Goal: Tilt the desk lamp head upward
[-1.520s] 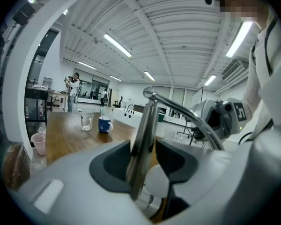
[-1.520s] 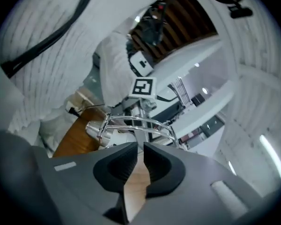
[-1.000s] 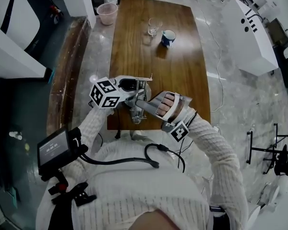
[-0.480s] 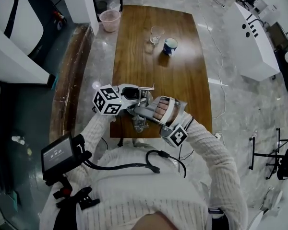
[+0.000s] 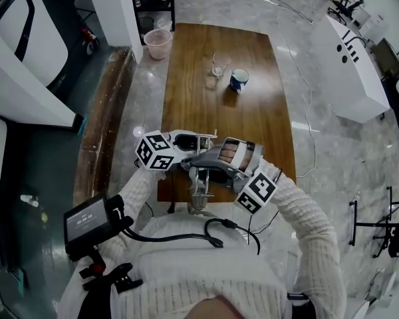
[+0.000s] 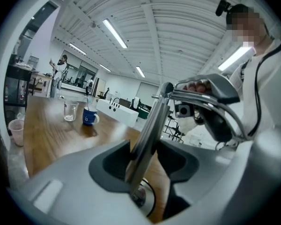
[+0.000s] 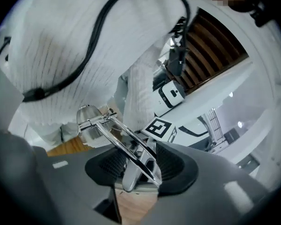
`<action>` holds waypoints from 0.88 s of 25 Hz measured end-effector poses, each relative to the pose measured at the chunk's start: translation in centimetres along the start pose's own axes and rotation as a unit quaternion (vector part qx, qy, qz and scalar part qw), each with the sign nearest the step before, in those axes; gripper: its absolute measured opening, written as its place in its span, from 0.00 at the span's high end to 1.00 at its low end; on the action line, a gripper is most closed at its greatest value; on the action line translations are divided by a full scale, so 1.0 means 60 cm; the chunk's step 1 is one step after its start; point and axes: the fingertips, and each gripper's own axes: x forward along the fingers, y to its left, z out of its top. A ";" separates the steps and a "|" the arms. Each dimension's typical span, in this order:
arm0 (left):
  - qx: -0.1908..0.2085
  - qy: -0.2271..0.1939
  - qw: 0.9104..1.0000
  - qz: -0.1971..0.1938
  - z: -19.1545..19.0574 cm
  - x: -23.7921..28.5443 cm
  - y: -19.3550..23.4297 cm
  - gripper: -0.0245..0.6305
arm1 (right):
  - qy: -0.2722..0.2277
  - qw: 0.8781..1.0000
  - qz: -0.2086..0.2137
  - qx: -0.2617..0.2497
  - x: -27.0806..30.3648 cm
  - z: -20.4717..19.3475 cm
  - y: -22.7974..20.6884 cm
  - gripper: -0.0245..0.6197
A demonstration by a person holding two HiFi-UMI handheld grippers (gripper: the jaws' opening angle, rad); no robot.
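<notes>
The desk lamp stands at the near edge of the table; the left gripper squeezes its pole tight. The right gripper has the lamp's top part between its jaws; they are opening a little.

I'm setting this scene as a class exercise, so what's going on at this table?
A person works on a chrome desk lamp at the near edge of a wooden table, a gripper in each hand. The left gripper has its tongs clamped on the slanted arm; the right gripper, tongs opening slightly, has the upper rods between them. A glass and a blue mug stand untouched at the far end.
</notes>
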 end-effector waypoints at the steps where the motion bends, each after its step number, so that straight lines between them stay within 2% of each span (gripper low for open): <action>1: 0.000 -0.002 1.000 0.001 0.000 -0.001 0.001 0.69 | -0.012 0.999 0.011 0.032 -0.005 0.004 -0.010 0.66; 5: -0.002 -0.015 1.000 0.005 -0.002 -0.005 0.004 0.68 | -0.057 0.986 0.052 0.145 -0.021 0.012 -0.048 0.67; 9: 0.005 -0.014 1.000 0.006 0.000 -0.002 0.002 0.69 | -0.080 0.970 0.079 0.213 -0.034 0.011 -0.071 0.66; 12: 0.013 -0.014 1.000 0.007 0.000 -0.002 0.003 0.69 | -0.106 0.952 0.094 0.273 -0.040 0.007 -0.091 0.66; 14: 0.015 -0.018 1.000 0.009 -0.001 -0.003 0.003 0.69 | -0.133 0.934 0.103 0.314 -0.043 0.006 -0.106 0.66; 15: 0.017 -0.020 1.000 0.010 -0.001 -0.004 0.004 0.70 | -0.149 0.922 0.108 0.342 -0.045 0.004 -0.114 0.66; 17: 0.020 -0.023 0.999 0.012 -0.002 -0.005 0.004 0.70 | -0.176 0.885 0.120 0.413 -0.049 -0.004 -0.128 0.66; 19: 0.026 -0.023 0.999 0.012 -0.004 -0.005 0.003 0.70 | -0.208 0.837 0.125 0.491 -0.054 -0.014 -0.148 0.66; 22: 0.032 -0.019 0.999 0.011 -0.006 -0.003 0.002 0.70 | -0.251 0.755 0.129 0.592 -0.057 -0.038 -0.179 0.66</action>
